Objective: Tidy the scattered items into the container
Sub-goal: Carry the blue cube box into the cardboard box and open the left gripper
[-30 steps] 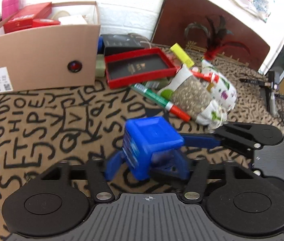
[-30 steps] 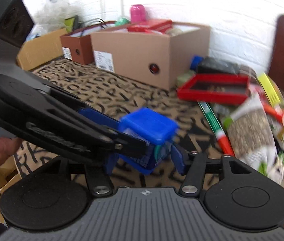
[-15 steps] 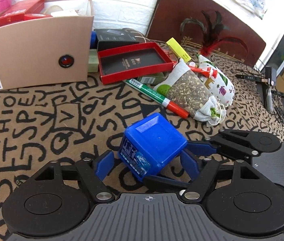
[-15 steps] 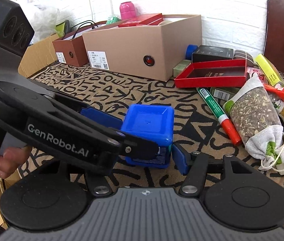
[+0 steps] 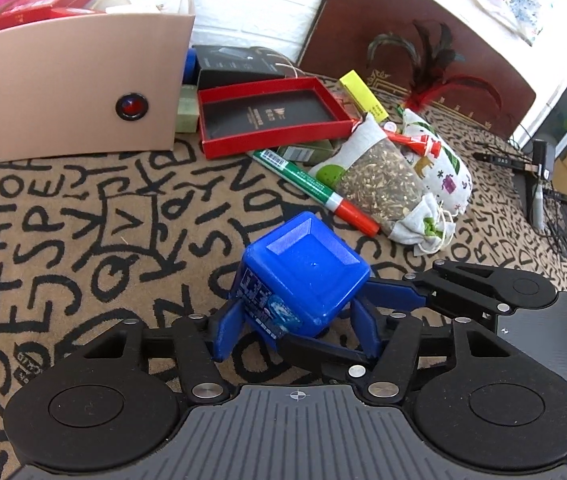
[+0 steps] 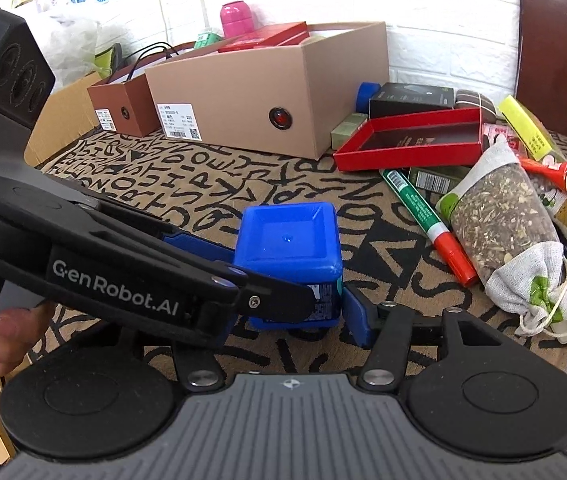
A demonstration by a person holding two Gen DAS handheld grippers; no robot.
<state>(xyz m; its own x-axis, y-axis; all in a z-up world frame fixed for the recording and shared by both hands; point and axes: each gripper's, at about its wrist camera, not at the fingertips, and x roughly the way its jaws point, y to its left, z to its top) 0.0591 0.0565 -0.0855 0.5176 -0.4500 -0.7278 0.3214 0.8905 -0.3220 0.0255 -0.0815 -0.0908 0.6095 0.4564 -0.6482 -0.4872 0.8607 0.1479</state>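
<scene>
- The left gripper [image 5: 295, 314] has its jaws closing on the blue box [image 5: 307, 256]. Its blue fingers [image 5: 225, 330] stand on both sides of the box and seem to press on its lower walls.
- The right gripper [image 6: 295, 300] also has its jaws closing with this box between them. One finger lies against the box's side; the other is hidden behind the left gripper.
- The blue box is low over the lettered bench [image 5: 83, 220], and I cannot tell if it touches it.
- Behind the blue box and to its left stands the open cardboard container [image 5: 71, 80], already partly filled.
- Behind the blue box to its right lie a green marker [image 5: 315, 188], a herb sachet [image 5: 379, 176] and a red tray [image 5: 271, 112].
- I judge the step to be securing the box, perhaps passing it between hands. The next move calls for one firm grip, then a lift over the container's wall.
</scene>
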